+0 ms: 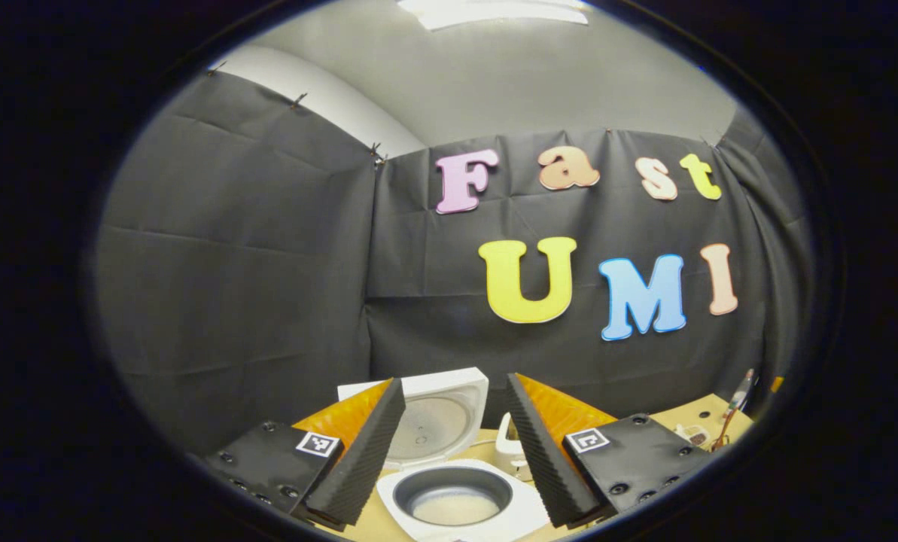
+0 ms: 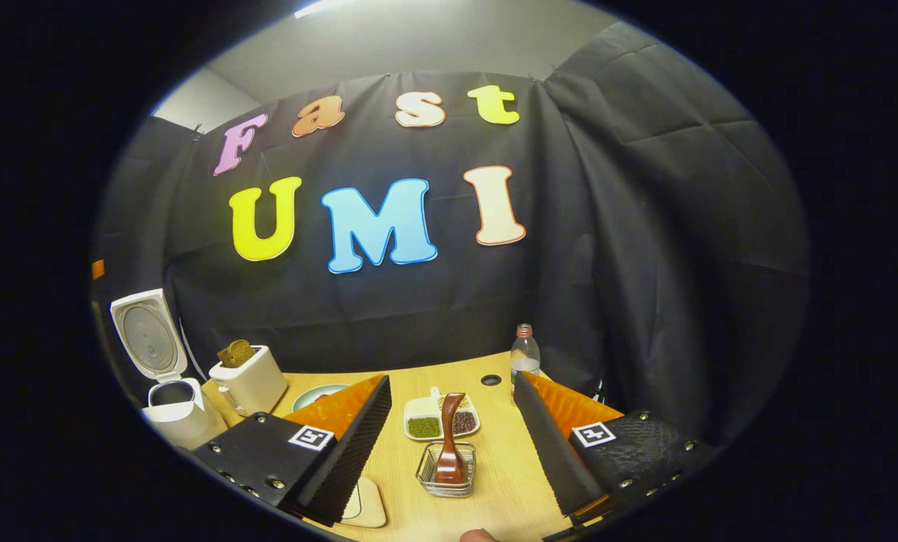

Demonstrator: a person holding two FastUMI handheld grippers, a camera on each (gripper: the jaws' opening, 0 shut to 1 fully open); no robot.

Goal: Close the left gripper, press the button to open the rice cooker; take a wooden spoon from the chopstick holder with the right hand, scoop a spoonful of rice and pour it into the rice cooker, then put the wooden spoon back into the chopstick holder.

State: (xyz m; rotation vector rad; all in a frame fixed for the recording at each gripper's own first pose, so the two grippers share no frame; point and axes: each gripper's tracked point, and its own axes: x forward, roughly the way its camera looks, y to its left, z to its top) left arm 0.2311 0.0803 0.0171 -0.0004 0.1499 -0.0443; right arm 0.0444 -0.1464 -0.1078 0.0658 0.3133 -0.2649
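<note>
The rice cooker (image 1: 456, 489) at lower centre stood open with rice already in its pot, the wooden spoon (image 2: 449, 440) back in the chopstick holder (image 2: 446, 470) at lower centre, both grippers' fingers apart and empty, so the task looked finished

White glossy plastic rice cooker (image 1: 456, 482), dark smooth metal inner pot. Reddish lacquered wooden spoon (image 2: 449, 444), glossy. Wire-mesh metal chopstick holder (image 2: 446, 470). Pale matt wood-grain table (image 2: 509, 482). Clear plastic bottle (image 2: 524, 354).
</note>
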